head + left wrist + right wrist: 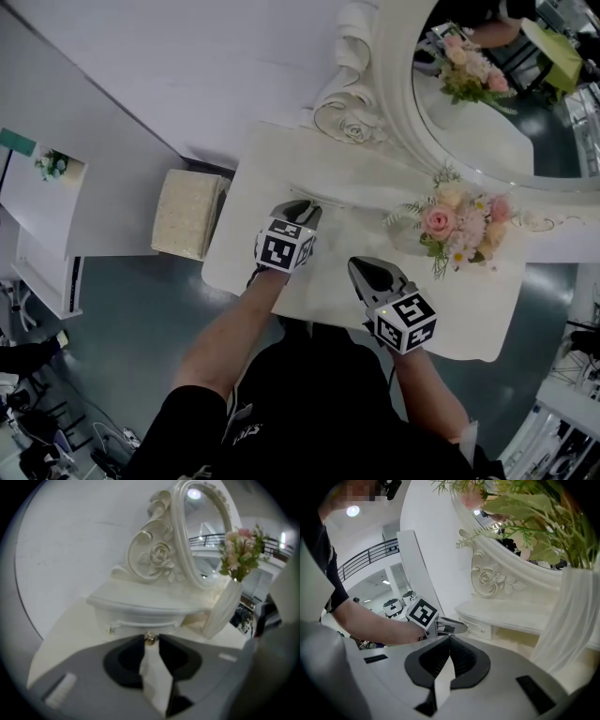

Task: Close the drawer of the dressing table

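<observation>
- At the back of the table, under the shelf, sits the drawer. Its small gold knob is at front centre.
- Left gripper: jaws nipped on the knob with the very tips only, nothing else between them.
- Right gripper: jaws together and empty, hovering over the tabletop beside the left one, clear of the drawer.
- Drawer front looks nearly home under the shelf lip. How much travel remains cannot be read from any view.
- Step in hand, as judged: push the drawer in by the knob.
- Push straight along the slide line, toward the mirror. Any sideways load likely racks a drawer this small.
- The gripper is pitched down, so force should go forward, not down. Downward load on a tip-only grip risks slipping off the knob.
- If the grip feels marginal, bearing flat on the drawer front beside the knob looks safer.
- Vase stands just right of the drawer, tall and narrow. The right gripper should stay clear of it.
- Ease in and stop when the front seats. A slam could rock the vase.
</observation>
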The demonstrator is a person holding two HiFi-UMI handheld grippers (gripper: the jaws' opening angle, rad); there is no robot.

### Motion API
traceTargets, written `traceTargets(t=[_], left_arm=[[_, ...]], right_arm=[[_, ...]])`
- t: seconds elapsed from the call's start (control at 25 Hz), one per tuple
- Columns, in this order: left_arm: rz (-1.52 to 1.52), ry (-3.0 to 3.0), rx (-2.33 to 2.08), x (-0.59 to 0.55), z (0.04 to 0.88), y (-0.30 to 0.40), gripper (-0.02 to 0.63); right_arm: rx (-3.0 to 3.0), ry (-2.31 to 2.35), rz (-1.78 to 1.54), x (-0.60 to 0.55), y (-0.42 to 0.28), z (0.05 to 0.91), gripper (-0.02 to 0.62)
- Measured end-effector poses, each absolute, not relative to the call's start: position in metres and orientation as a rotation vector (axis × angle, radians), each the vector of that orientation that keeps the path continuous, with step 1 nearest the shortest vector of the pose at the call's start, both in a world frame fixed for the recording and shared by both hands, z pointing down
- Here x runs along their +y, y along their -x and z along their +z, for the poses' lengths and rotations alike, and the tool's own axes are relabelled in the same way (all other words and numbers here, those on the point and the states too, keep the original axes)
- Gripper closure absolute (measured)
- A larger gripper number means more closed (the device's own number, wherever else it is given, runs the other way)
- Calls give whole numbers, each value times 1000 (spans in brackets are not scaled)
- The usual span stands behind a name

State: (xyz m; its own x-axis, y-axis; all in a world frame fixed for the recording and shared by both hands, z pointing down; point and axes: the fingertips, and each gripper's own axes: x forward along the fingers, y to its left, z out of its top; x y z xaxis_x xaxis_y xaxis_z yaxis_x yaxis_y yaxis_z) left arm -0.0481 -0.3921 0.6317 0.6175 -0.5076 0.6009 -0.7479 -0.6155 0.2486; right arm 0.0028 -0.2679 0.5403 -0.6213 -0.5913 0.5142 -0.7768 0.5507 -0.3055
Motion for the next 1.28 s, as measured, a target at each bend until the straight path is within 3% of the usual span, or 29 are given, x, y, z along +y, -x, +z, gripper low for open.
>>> traceTargets(t=[0.92,1.28], left_arm=[[698,-2412,-1026,-408,631,41,499],[670,-2520,-1091,-382,585,63,472]], right_arm=[[-2413,-1159,738,-264,-15,540,600],[-2454,-1195,657,-257,-3,512,600]])
